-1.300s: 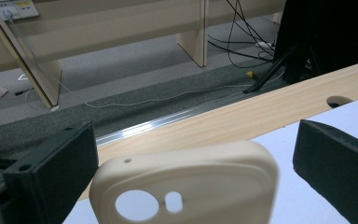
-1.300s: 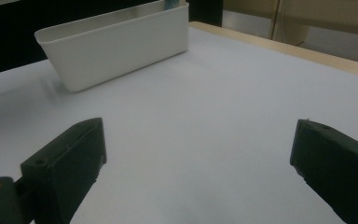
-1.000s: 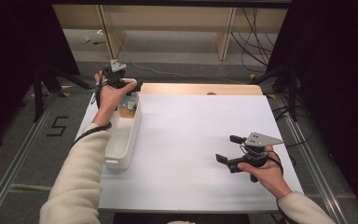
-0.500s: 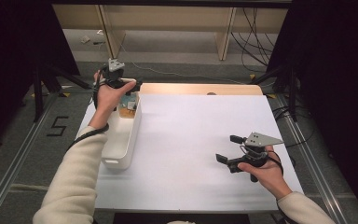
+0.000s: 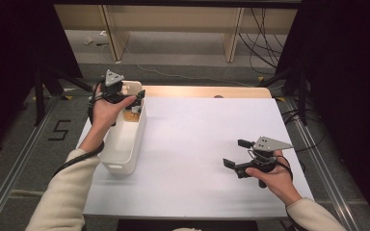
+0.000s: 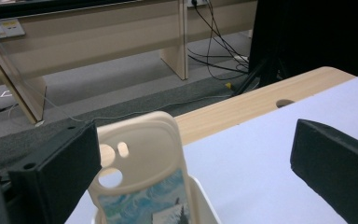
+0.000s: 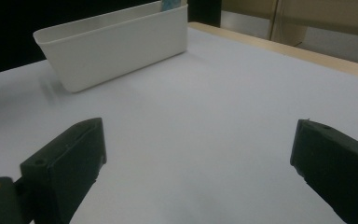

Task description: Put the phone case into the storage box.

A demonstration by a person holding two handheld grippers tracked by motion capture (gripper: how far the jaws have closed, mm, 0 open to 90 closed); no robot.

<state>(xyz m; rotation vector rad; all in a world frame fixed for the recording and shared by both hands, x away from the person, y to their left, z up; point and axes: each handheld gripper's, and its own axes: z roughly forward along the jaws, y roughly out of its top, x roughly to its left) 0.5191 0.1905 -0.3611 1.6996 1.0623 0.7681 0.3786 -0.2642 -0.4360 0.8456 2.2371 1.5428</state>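
Both tools gape: left tool [image 5: 134,98] over bin [image 5: 120,166] end, right tool [image 5: 236,154] above bare table [image 5: 192,139].

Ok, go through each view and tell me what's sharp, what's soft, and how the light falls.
High view: white table bright and even, surroundings fall to black; soft shadow beside the bin. Left gripper view: phone case fairly sharp, near jaws blurred, floor cables readable. Right gripper view: the jaws at the bottom out of focus, bin slightly soft, upper left corner dark, no glare on the tabletop.

Bright even tabletop, dark surroundings, slight softness
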